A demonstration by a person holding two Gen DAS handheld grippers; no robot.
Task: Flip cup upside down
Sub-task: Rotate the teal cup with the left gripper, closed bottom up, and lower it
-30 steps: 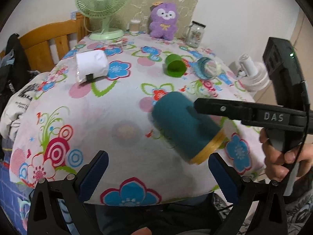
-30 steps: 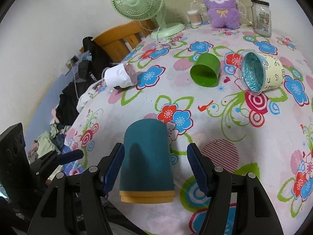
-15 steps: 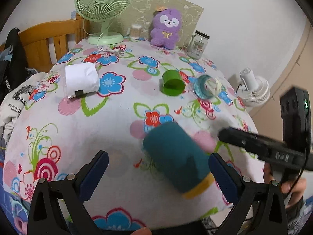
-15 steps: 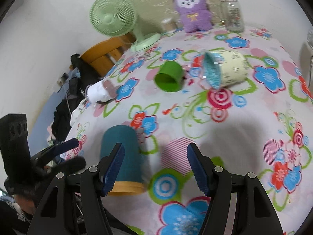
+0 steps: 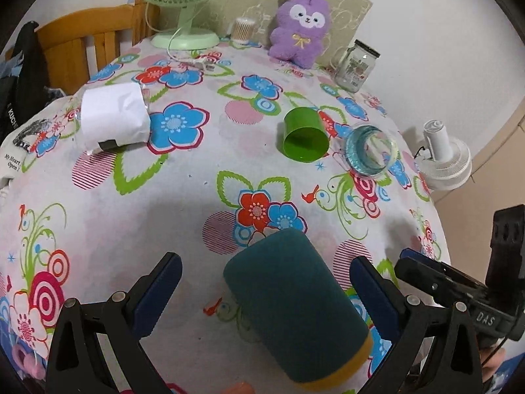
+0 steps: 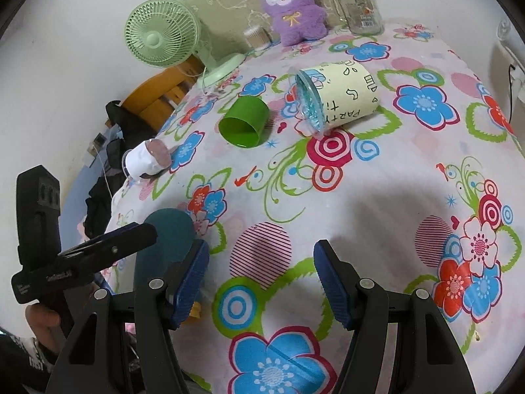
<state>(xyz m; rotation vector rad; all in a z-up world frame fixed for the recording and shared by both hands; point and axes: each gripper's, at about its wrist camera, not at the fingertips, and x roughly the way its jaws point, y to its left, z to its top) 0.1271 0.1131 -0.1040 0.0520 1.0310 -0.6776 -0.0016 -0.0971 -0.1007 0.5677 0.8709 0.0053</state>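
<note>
Teal cup [image 5: 295, 308] lay on its side near the table's [image 5: 131, 223] front edge, framed by the left gripper [image 5: 262, 282], jaws spread wide, probably for grasping. Right gripper [image 6: 261, 275] hung beside it, gaping and empty, perhaps giving room.

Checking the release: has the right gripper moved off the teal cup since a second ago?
Yes. The right gripper shifted right; the teal cup now sits outside its left finger.

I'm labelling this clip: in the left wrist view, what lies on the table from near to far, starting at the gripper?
left gripper → teal cup, upside down → green cup, on its side → purple plush toy at the far edge.
</note>
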